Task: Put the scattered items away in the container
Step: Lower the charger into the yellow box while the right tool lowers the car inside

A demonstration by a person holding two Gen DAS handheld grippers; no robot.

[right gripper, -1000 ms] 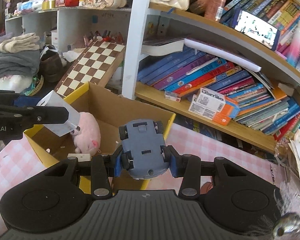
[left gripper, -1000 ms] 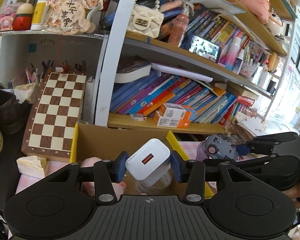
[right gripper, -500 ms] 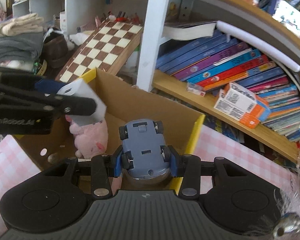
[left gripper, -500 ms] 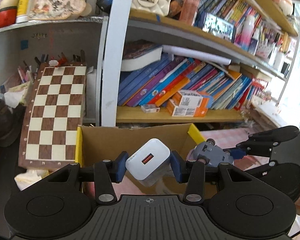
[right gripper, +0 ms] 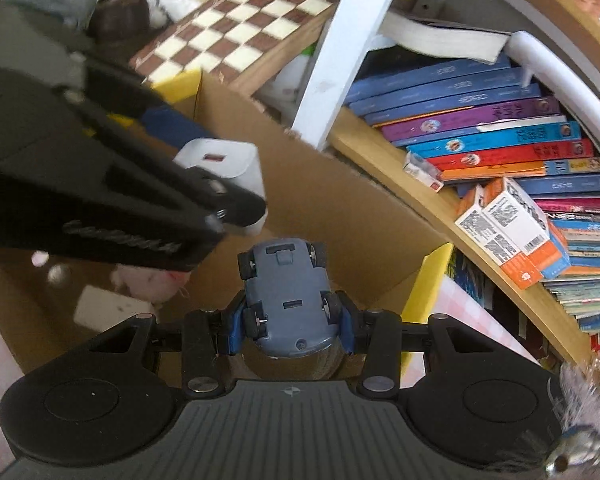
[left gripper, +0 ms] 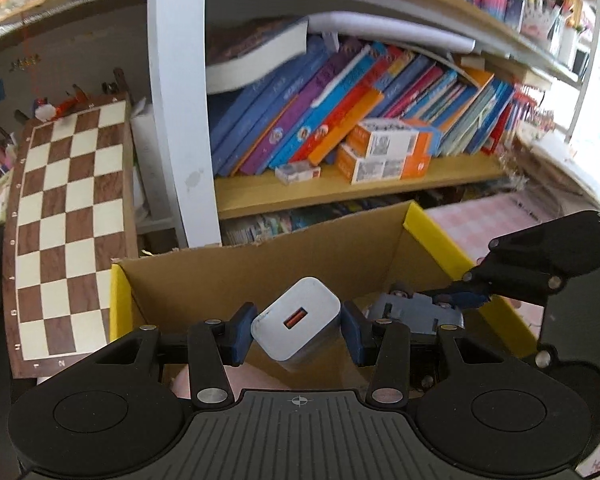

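My left gripper (left gripper: 298, 330) is shut on a white USB charger (left gripper: 296, 322) and holds it over the open cardboard box (left gripper: 260, 272). My right gripper (right gripper: 290, 314) is shut on a blue-grey toy car (right gripper: 286, 292), belly up, also inside the box's (right gripper: 320, 200) opening. In the left wrist view the car (left gripper: 414, 310) and the right gripper sit just to the right. In the right wrist view the charger (right gripper: 224, 166) and the left gripper sit to the left. A pink plush toy (right gripper: 148, 280) and a small white block (right gripper: 108, 306) lie on the box floor.
A bookshelf (left gripper: 360, 188) full of books stands just behind the box. A chessboard (left gripper: 68, 224) leans at the left. The box has yellow rim edges (left gripper: 436, 240). A pink checked cloth (left gripper: 484, 220) covers the table at the right.
Both grippers have moved forward and down, so charger and car now hang lower inside the box opening. Both stay shut on their items.
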